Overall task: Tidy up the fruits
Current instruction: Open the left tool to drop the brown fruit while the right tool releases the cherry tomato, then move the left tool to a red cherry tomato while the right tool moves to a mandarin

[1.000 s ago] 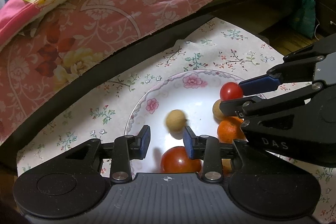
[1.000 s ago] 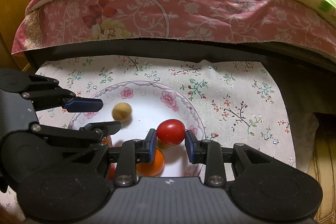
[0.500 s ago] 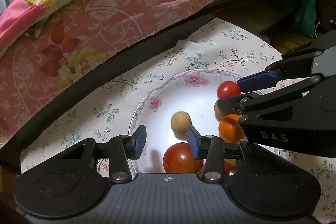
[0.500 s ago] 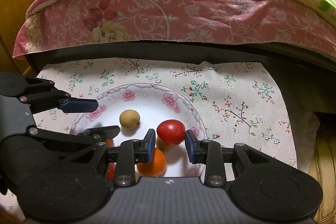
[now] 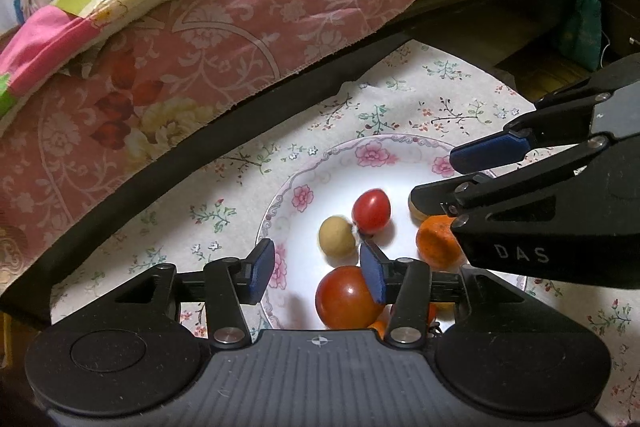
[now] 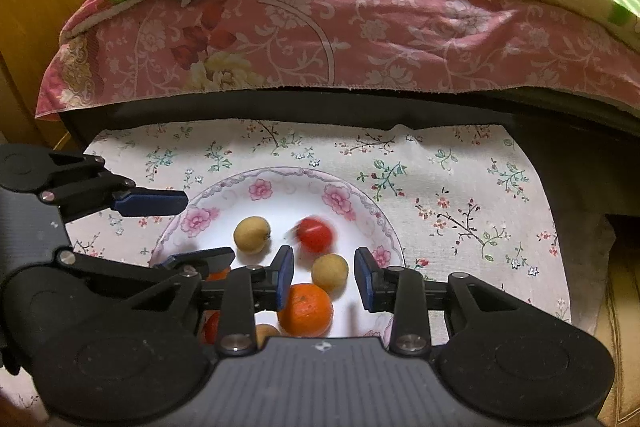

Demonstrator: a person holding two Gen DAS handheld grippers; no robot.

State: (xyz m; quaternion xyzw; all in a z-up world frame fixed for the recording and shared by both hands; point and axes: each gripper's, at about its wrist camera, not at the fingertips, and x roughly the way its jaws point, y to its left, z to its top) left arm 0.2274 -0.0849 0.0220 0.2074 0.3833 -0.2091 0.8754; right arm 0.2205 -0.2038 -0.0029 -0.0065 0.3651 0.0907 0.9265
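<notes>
A white floral plate (image 5: pixel 320 163) (image 6: pixel 280 177) holds the fruit. A small red tomato (image 5: pixel 371 209) (image 6: pixel 316 234) lies loose and blurred on the plate, next to a tan round fruit (image 5: pixel 337 237) (image 6: pixel 252 233). A second tan fruit (image 6: pixel 329 271), an orange (image 6: pixel 306 309) (image 5: pixel 438 241) and a big red tomato (image 5: pixel 346 297) lie nearer me. My right gripper (image 6: pixel 324 277) is open and empty above the orange. My left gripper (image 5: pixel 316 271) is open and empty over the plate's left rim.
The plate sits on a floral cloth (image 6: pixel 460 195) on the floor beside a bed with a pink floral sheet (image 6: pixel 360 39). A dark bed frame edge (image 5: pixel 240 131) runs behind the cloth. A wooden cabinet (image 6: pixel 36 11) stands at the left.
My right gripper has opened and let go of the small red tomato, which now rolls on the plate toward the tan fruit. Both grippers have drawn back a little.
</notes>
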